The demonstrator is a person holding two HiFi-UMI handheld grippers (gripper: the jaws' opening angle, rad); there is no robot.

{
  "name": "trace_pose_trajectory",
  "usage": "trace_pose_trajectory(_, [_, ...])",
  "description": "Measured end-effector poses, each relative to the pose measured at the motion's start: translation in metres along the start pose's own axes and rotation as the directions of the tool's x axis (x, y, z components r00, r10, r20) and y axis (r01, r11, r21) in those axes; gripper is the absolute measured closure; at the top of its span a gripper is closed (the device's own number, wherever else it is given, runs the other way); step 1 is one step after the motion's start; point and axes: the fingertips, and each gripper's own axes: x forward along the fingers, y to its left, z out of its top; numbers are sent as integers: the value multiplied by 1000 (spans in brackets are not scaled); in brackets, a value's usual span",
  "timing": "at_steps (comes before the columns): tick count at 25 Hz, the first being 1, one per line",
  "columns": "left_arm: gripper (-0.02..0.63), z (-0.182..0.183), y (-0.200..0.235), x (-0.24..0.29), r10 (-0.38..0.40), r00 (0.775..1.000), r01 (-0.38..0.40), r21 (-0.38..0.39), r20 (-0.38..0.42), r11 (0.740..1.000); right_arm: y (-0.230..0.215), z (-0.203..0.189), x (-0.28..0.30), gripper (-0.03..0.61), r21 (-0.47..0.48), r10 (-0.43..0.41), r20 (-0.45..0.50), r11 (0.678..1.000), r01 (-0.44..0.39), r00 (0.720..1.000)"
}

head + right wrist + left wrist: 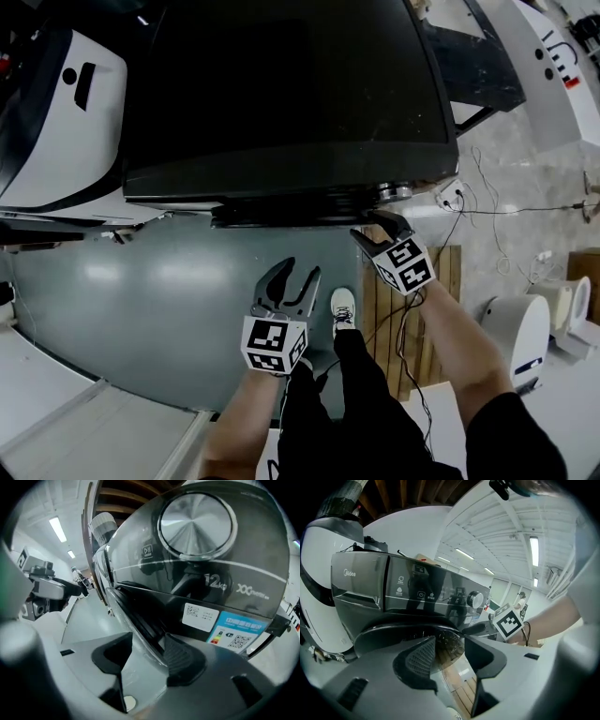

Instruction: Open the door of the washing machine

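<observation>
A dark washing machine (281, 94) fills the top of the head view, its round door (300, 214) bulging below the front edge. My left gripper (292, 279) hangs open in front of the door, over the floor, with nothing between its fingers. In the left gripper view the gripper (450, 651) faces the door (393, 632), under the control panel (417, 592) and knob (476, 599). My right gripper (370, 232) is at the door's right side. In the right gripper view the gripper (147, 656) stands open, and the door's rim (136, 620) runs between its fingers.
A white machine (66, 112) stands to the left of the washer. A wooden pallet (394, 319) lies under the washer's right front, with cables (487, 211) across the floor. A white appliance (520, 333) stands at right. The person's shoe (344, 307) is between the grippers.
</observation>
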Motion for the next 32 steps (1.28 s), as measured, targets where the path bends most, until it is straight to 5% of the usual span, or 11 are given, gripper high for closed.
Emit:
trace_pose_trajectory(6, [416, -11, 4, -3, 11, 1000, -11, -19, -7, 1000, -2, -5, 7, 380, 99, -8, 2, 995, 8, 1000])
trace_pose_trajectory(18, [398, -34, 3, -10, 14, 999, -16, -68, -29, 998, 31, -32, -10, 390, 135, 14, -15, 991, -11, 1000])
trace_pose_trajectory(32, [388, -72, 7, -45, 33, 997, -41, -136, -64, 990, 118, -33, -57, 396, 179, 177, 106, 965, -194, 978])
